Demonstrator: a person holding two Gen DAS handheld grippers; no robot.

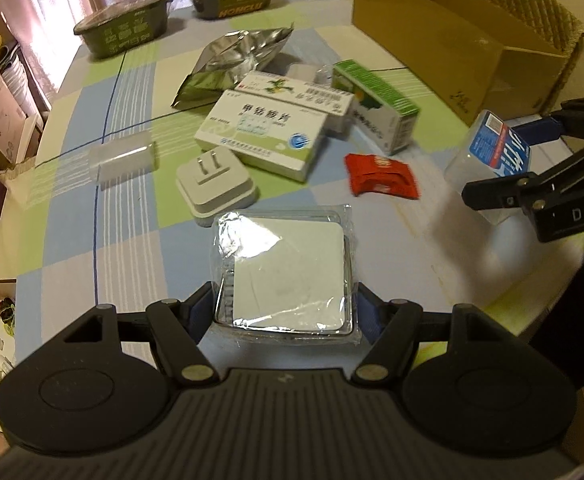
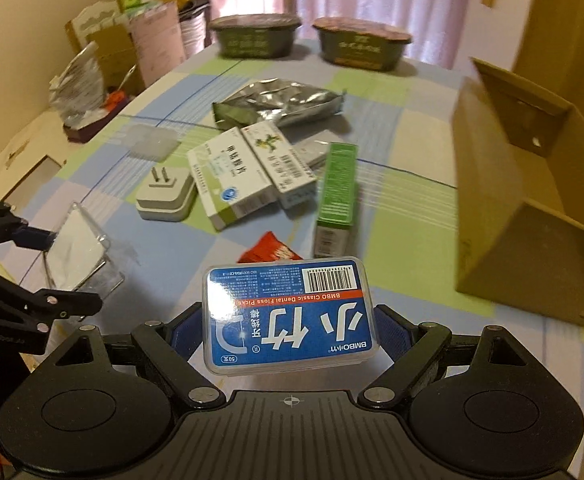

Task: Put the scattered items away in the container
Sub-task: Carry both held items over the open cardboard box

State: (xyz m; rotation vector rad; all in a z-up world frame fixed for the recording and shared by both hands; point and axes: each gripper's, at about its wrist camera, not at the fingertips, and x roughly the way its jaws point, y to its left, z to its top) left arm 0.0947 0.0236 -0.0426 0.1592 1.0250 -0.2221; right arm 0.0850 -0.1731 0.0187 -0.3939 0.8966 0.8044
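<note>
From the left wrist view, the left gripper (image 1: 285, 306) clamps a flat white pad in clear wrap (image 1: 287, 270) low over the checked tablecloth (image 1: 131, 240), with the cardboard box (image 1: 452, 36) far right. From the right wrist view, the right gripper (image 2: 289, 334) grips a blue floss pick case (image 2: 287, 314) lifted above the cloth, the open box just right of it.

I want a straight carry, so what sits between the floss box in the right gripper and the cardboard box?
Nothing visible. The floss box is held above bare tablecloth, and the cardboard box stands open to its right.
</note>
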